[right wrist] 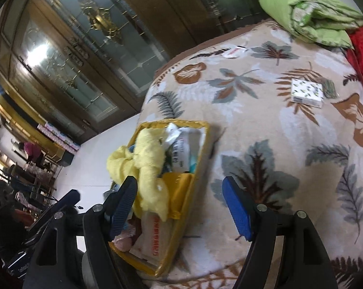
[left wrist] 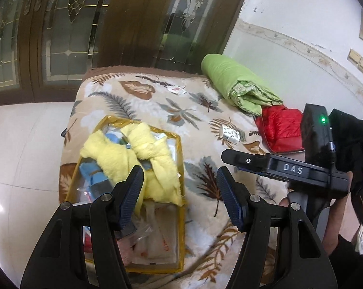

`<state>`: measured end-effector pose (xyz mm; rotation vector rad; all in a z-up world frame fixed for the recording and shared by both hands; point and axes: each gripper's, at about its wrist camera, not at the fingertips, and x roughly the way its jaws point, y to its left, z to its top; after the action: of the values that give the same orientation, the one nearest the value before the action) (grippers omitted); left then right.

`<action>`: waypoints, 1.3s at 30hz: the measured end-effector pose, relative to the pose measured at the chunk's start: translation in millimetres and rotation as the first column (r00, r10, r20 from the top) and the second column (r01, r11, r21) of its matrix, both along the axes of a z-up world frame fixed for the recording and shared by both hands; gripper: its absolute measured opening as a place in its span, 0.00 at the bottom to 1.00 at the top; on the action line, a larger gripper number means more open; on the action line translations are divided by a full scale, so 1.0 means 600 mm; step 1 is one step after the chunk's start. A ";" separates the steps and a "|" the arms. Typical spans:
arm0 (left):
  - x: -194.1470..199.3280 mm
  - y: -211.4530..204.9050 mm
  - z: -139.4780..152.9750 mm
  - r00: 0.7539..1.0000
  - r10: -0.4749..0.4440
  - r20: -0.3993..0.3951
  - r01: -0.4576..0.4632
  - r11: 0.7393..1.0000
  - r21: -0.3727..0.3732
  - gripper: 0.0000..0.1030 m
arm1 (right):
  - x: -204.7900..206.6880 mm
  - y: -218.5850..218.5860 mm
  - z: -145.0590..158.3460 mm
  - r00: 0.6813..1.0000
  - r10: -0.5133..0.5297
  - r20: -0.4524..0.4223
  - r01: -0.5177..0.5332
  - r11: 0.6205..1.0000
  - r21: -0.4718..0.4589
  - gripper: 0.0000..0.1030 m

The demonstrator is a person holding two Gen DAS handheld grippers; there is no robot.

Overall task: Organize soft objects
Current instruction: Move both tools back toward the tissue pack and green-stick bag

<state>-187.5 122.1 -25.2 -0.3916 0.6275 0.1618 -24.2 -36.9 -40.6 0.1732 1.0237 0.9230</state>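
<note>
A yellow fluffy cloth [left wrist: 133, 159] lies bunched on top of an open yellow-edged clear storage bag [left wrist: 179, 192] on the leaf-patterned blanket [left wrist: 200, 110]. The bag holds packets and a blue item. My left gripper [left wrist: 180, 192] is open and empty just above the cloth's near end. The cloth [right wrist: 150, 166] and bag [right wrist: 196, 168] also show in the right wrist view. My right gripper [right wrist: 180, 207] is open and empty over the bag's right edge; it also appears from the side in the left wrist view [left wrist: 232, 159].
A rolled green quilt [left wrist: 237, 86] and a red padded item [left wrist: 280, 127] lie at the bed's far right. A small patterned tissue pack [right wrist: 306, 92] and a white label [right wrist: 234, 51] lie on the blanket. Glass-panelled wooden doors [left wrist: 73, 36] stand behind; tiled floor [left wrist: 24, 144] is left.
</note>
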 end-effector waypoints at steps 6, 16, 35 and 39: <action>0.008 0.006 -0.018 1.000 -0.011 -0.019 0.011 0.999 -0.035 0.62 | 0.018 -0.003 -0.012 1.000 -0.025 0.002 0.025 0.999 -0.035 0.71; 0.038 0.026 -0.021 0.999 -0.023 -0.032 0.019 0.993 -0.114 0.62 | 0.083 -0.027 -0.027 0.998 -0.064 0.014 0.065 0.994 -0.084 0.71; 0.144 -0.007 -0.021 0.996 -0.084 -0.035 0.078 0.983 -0.166 0.62 | 0.409 -0.076 -0.127 0.946 -0.323 0.034 0.318 0.899 -0.300 0.71; 0.142 0.002 -0.033 0.996 -0.078 -0.043 0.068 0.979 -0.192 0.62 | 0.428 -0.064 -0.151 0.950 -0.307 0.052 0.306 0.892 -0.334 0.74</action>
<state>-102.2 123.6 -45.1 -0.5496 0.7089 0.0412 232.8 -75.1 -131.3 0.0437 1.1045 0.4494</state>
